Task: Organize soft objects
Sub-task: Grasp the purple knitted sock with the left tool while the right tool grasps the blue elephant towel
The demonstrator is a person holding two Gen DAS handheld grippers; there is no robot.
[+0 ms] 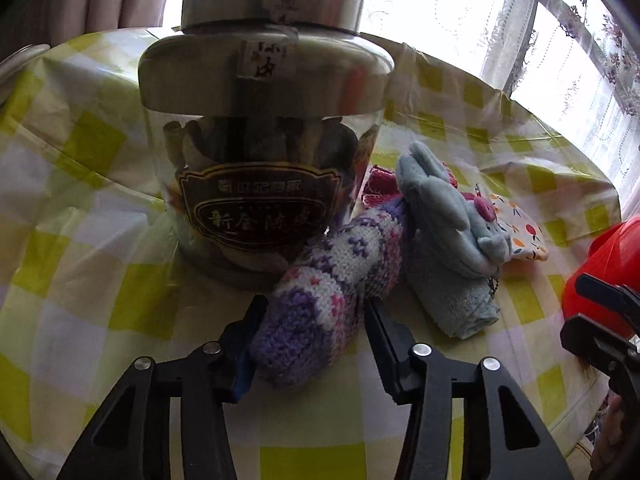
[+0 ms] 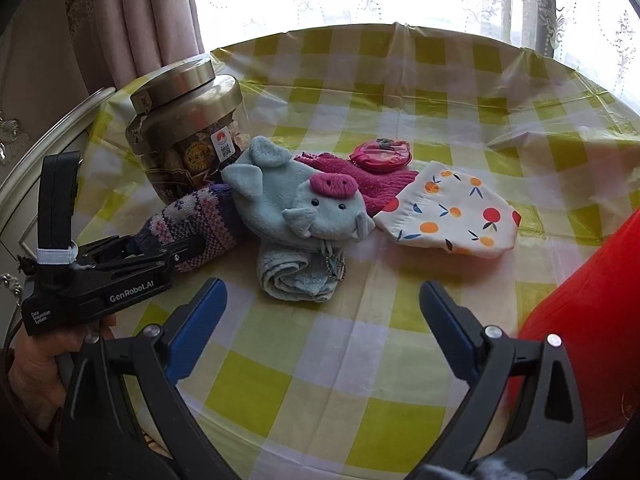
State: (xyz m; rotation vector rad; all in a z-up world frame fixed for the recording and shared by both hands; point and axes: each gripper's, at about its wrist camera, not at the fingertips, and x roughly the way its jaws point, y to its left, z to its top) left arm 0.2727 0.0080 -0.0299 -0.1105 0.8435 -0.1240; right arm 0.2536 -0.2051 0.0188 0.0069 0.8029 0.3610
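Left wrist view first: I take the big glass jar (image 1: 264, 152) with its metal lid as my landmark. It stands upright on the counter (image 1: 80, 208), which wears a yellow-green checked cloth. Just right of the jar's base, and touching it, lies the purple knitted sock (image 1: 332, 276), rolled lengthwise and pointing toward me. My left gripper (image 1: 316, 312) straddles the near end of that sock, one finger on each side and both against the wool, so I read it as grasping the sock, which lies on the cloth. Right of the sock, well clear of the jar, sits the blue pig plush (image 1: 444, 216) on a rolled blue towel (image 1: 452, 300). Behind them, a strip of pink knit (image 1: 378, 184) peeks out beside the jar's right flank. Farther right is the fruit-print pouch (image 1: 524, 236), and at the frame's edge a red bin (image 1: 604, 272) beside part of my other tool.

From the right wrist camera, the same row runs rightward from the jar (image 2: 184, 136): sock (image 2: 192, 224), pig plush (image 2: 304, 200), pink knit (image 2: 360, 184) with a small pink coin purse (image 2: 380, 154) behind it, then the pouch (image 2: 448, 212). My right gripper (image 2: 320, 296) hovers over bare cloth nearer to me than the jar, fingers spread wide and released, with nothing between them. The red bin (image 2: 580, 320) fills the far right.
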